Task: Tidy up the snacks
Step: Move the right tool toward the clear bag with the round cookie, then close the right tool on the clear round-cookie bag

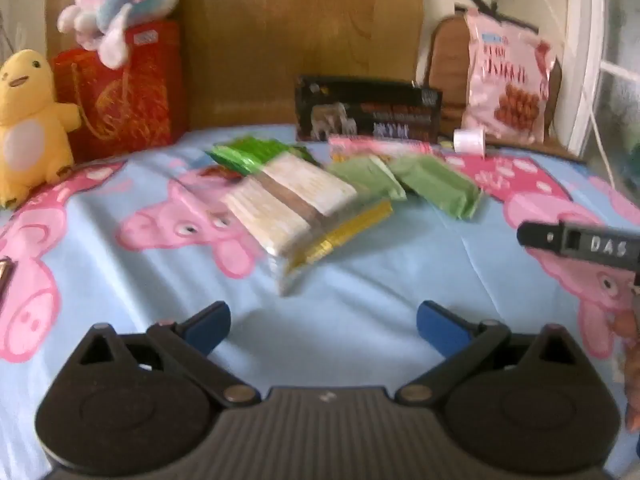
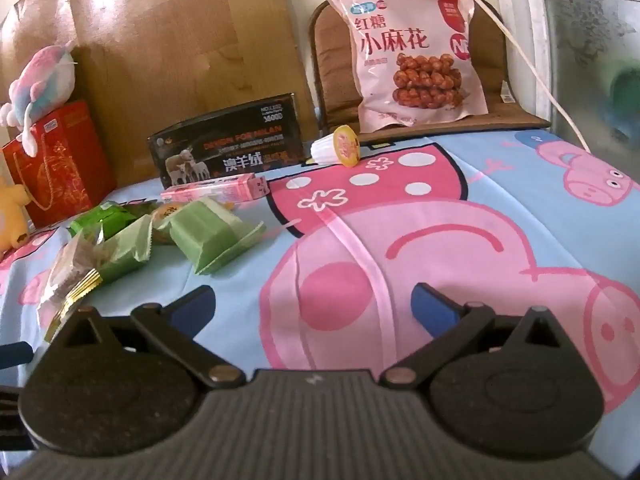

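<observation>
Several snacks lie on a cartoon-pig bedsheet (image 1: 360, 280). A pale wafer pack (image 1: 296, 204) with a gold edge lies just ahead of my left gripper (image 1: 323, 326), which is open and holds nothing. Behind it lie two light green packets (image 1: 432, 186), a dark green packet (image 1: 248, 154) and a pink box (image 1: 376, 146). My right gripper (image 2: 312, 308) is open over bare sheet (image 2: 360, 248), with a green packet (image 2: 208, 236) and the wafer pack (image 2: 70, 276) to its left. A jelly cup (image 2: 340, 146) lies on its side near a big pink snack bag (image 2: 412, 56).
A black box (image 2: 228, 148) stands at the back, beside a red gift bag (image 1: 120, 92) with a pastel plush (image 1: 120, 4) on top. A yellow duck plush (image 1: 28, 120) sits at the left. The pink bag leans on a brown chair (image 2: 500, 112). The other gripper's finger (image 1: 580, 244) shows at the right.
</observation>
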A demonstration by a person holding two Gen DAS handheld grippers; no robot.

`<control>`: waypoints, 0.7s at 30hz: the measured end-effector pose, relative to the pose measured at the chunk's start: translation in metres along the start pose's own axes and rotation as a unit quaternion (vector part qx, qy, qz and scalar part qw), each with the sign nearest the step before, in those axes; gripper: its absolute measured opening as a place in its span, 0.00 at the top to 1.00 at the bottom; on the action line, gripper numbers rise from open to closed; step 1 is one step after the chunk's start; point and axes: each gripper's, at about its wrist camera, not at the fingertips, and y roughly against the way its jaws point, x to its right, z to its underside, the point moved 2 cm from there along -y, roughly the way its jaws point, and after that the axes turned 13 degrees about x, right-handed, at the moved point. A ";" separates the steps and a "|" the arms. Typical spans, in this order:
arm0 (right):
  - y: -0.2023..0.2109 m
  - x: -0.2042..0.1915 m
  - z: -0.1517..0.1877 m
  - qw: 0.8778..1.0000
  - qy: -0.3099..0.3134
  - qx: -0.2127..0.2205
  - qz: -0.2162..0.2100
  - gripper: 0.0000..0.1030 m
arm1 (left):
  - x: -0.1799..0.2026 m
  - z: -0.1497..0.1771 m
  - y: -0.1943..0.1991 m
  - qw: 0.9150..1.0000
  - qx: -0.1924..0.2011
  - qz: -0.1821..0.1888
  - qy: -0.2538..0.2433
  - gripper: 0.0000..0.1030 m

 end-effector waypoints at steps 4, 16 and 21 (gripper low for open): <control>0.003 -0.001 -0.003 0.999 0.005 -0.003 -0.052 0.30 | -0.023 -0.018 0.022 0.998 0.056 -0.010 0.005 0.03; -0.038 -0.041 -0.019 0.939 -0.144 -0.151 -0.275 0.51 | -0.060 -0.019 0.014 0.992 0.052 0.026 0.116 0.17; -0.061 -0.062 -0.012 0.914 -0.206 -0.210 -0.281 0.50 | -0.071 -0.009 0.030 0.989 0.070 0.041 0.123 0.15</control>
